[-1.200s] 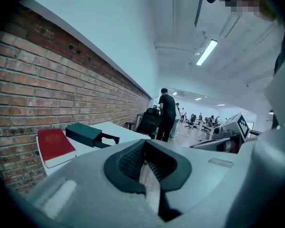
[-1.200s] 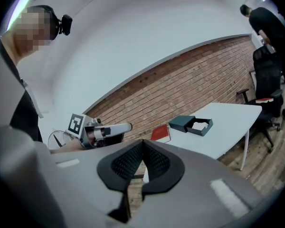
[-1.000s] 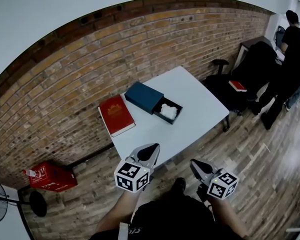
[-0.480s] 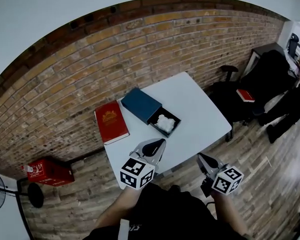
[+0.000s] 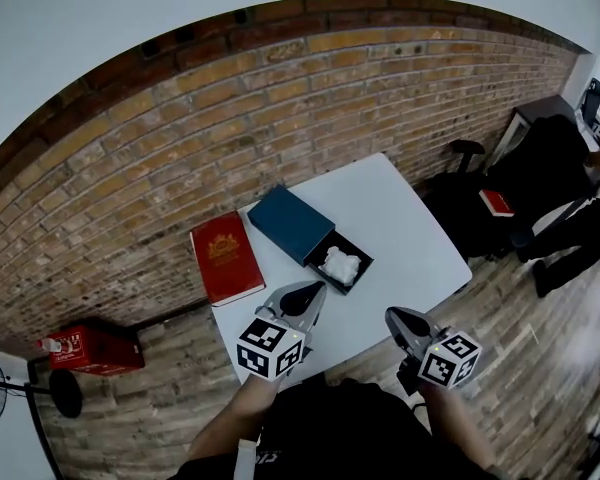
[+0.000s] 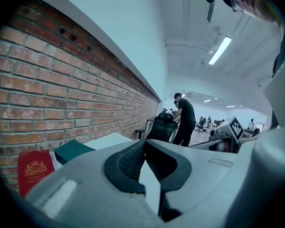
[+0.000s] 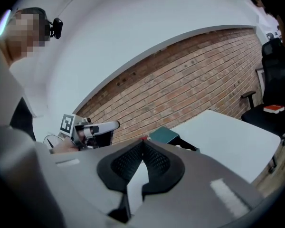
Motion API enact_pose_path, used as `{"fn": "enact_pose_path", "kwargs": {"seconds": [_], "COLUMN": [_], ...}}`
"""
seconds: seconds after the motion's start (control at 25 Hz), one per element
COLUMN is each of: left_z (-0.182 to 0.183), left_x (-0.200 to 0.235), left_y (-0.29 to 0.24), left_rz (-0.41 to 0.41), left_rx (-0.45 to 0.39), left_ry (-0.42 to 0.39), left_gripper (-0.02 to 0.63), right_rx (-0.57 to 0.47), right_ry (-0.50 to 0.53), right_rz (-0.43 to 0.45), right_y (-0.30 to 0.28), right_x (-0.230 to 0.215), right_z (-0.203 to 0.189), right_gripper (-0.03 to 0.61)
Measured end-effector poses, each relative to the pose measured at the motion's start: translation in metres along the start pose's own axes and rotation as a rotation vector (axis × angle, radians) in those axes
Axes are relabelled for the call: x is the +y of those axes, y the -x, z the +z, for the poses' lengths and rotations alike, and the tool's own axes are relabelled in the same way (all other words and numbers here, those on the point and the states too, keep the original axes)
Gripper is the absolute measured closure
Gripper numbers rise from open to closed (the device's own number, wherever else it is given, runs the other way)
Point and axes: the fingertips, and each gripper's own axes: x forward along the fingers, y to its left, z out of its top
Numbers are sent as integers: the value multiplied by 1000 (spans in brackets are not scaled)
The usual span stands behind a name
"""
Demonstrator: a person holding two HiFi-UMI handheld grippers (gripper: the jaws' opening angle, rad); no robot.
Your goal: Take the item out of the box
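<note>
Both grippers are held low in front of the person's body, side by side and apart, pointing toward the far side and tilted slightly down. The left gripper (image 5: 310, 290) has its jaws closed tip to tip, with nothing between them. The right gripper (image 5: 392, 316) appears closed the same way, its tips seeming to meet, also empty. The left forearm (image 5: 228, 430) and right forearm (image 5: 450, 430) reach forward from the near edge.
</note>
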Motion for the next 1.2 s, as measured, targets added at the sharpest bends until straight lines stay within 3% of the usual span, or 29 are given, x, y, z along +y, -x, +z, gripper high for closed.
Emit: {"fn": "enact_pose_path", "kwargs": {"seconds": [0.28, 0.4, 0.64, 1.2], "left_z": [-3, -9, -21, -74], "left_x": [39, 48, 77, 101], "left_y": [-6, -9, -31, -130], "left_rz": [-18, -20, 7, 65], "left_rx": [1, 13, 53, 260], "left_ry": [26, 43, 42, 76], "left_gripper": [611, 611, 611, 597], "right_rx": [35, 61, 70, 151], "right_ry": [74, 62, 27, -22], "right_rz": [20, 19, 23, 113], "right_y": [-46, -54, -74, -110], "right_x": [20, 18, -9, -92], "right_z": [5, -4, -3, 15], "right_gripper": [578, 578, 578, 578]}}
